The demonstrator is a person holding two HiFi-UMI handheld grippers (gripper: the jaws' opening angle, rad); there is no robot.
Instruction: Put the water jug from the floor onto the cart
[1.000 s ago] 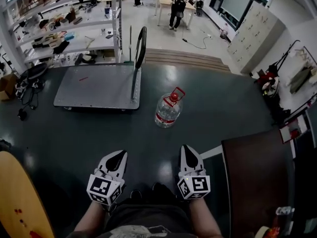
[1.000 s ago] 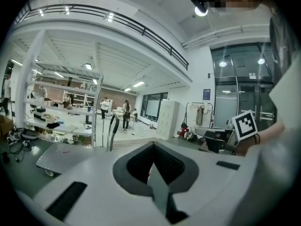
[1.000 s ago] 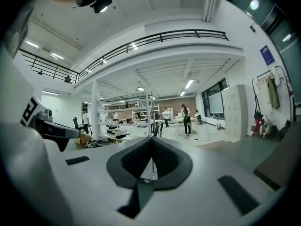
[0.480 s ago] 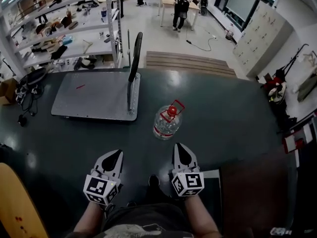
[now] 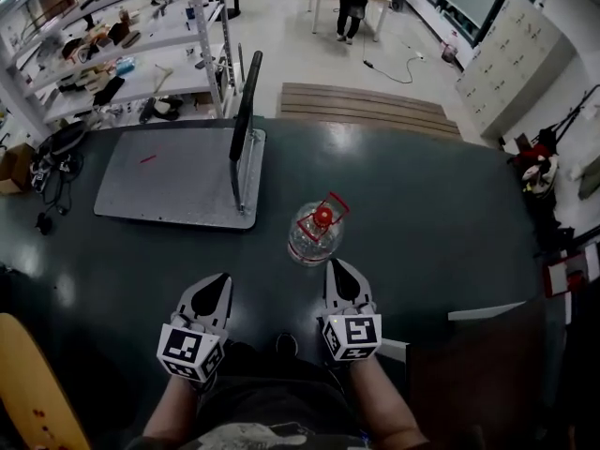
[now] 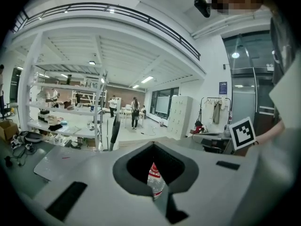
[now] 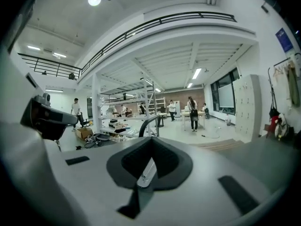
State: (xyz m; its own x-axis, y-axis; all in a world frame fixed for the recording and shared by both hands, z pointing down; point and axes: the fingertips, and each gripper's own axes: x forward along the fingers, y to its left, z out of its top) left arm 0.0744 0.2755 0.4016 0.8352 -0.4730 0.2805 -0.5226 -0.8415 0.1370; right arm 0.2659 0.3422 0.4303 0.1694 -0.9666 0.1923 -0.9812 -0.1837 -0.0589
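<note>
Jug just ahead of jaws

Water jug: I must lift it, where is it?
The jug stands on the floor at the head view's centre, right of the cart and just ahead of the right gripper.

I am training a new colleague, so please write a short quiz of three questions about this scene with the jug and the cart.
1. True or false: the water jug stands on the cart.
2. What colour is the jug's cap? A) blue B) red C) white
3. Fill in: the left claw and the right claw are both ____ (open or shut).
Key: 1 false, it stands on the floor beside the cart; 2 B; 3 shut.
</note>
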